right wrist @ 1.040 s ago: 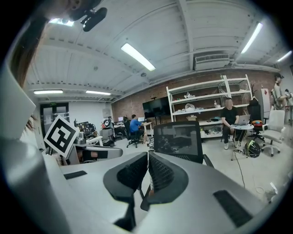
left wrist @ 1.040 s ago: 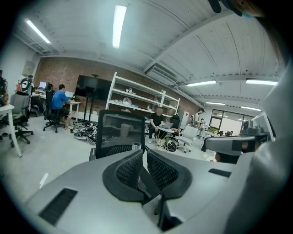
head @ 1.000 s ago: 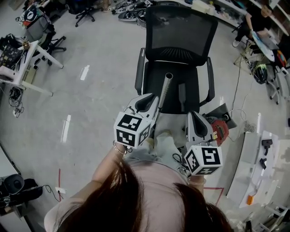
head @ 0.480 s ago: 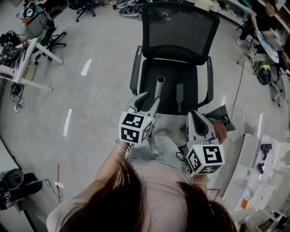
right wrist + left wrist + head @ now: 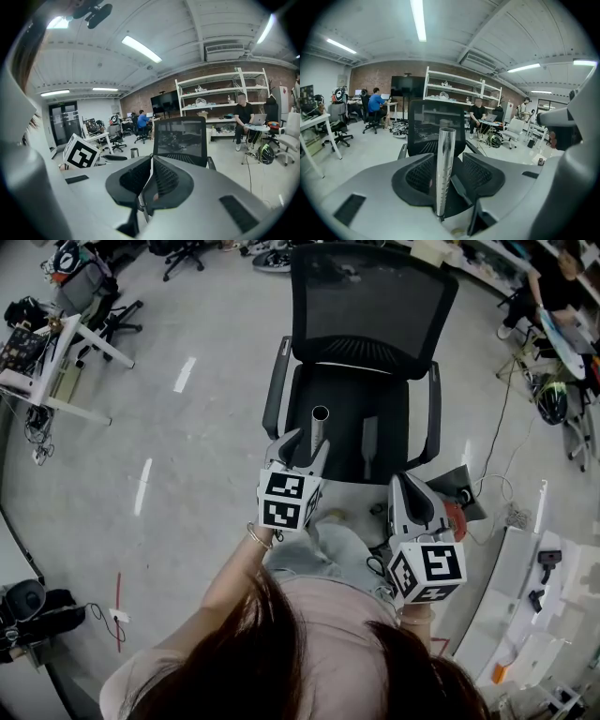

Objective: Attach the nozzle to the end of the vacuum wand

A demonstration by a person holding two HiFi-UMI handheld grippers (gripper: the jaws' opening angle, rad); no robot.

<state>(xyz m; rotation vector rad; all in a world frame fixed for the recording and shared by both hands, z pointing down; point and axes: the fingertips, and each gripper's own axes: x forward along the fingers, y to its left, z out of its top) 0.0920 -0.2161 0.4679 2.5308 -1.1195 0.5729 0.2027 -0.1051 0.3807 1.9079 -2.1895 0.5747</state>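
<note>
Wand [image 5: 319, 432] placement first: it rises steeply in front of the black chair [image 5: 373, 306], open end up, over the front of the seat. That mesh-backed chair fills the top of my head view, standing on a grey floor [image 5: 206, 427]. The silver wand passes between the jaws of my left gripper [image 5: 305, 448], which have just been opening. They stand wide with a gap either side of the tube, pads off it. Its lower end I cannot see. My right gripper [image 5: 406, 486], lower and to the right, has its jaws together, and I see nothing pinched between them. What I take for the nozzle [image 5: 369, 442], a slim grey piece, lies on the seat just right of the wand.
</note>
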